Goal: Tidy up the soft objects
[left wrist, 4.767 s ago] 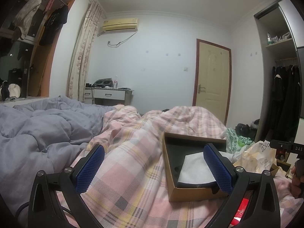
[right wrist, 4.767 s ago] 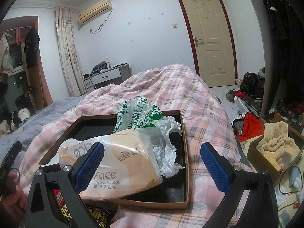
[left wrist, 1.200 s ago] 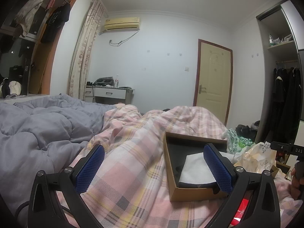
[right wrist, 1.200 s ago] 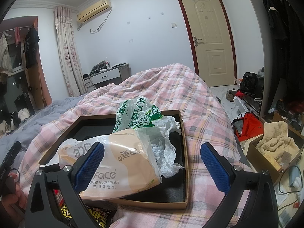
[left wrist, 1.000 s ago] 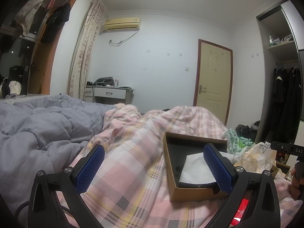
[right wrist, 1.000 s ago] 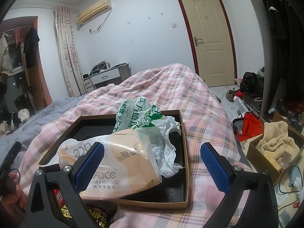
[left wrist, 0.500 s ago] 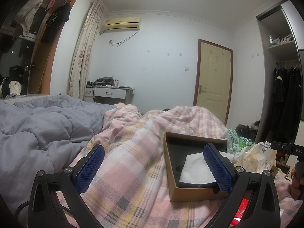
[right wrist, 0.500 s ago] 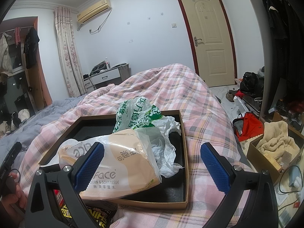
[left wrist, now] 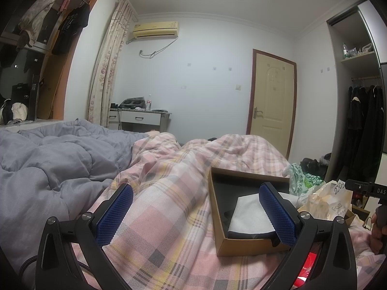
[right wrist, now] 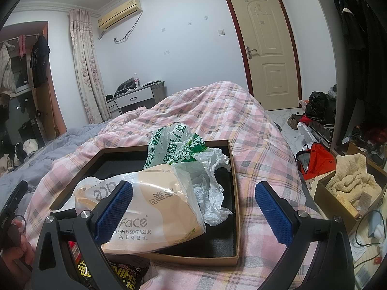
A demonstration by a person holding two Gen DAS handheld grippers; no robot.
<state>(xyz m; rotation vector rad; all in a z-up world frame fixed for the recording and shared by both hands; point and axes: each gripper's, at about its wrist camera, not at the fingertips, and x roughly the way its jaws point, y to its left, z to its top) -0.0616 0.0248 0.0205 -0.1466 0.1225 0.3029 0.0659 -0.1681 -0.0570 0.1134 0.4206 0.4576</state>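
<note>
A shallow brown cardboard box (right wrist: 235, 207) with a black lining lies on the pink plaid bed. In it rest a beige pack of soft tissue (right wrist: 154, 207), a green-and-white plastic bag (right wrist: 179, 148) and crumpled clear plastic (right wrist: 210, 183). My right gripper (right wrist: 193, 205) is open just above the box's near edge, its left finger in front of the tissue pack. The left wrist view shows the same box (left wrist: 219, 220) from the side with a white folded cloth (left wrist: 251, 213) inside. My left gripper (left wrist: 196, 213) is open over the plaid cover, its right finger over the cloth.
A grey duvet (left wrist: 48, 166) covers the bed's left side. A black-and-yellow snack packet (right wrist: 121, 274) lies under the box's near edge. On the floor at right stand a box with a cream knit (right wrist: 348, 181) and a red bag (right wrist: 316, 159). A hand (right wrist: 14, 249) holds the other gripper.
</note>
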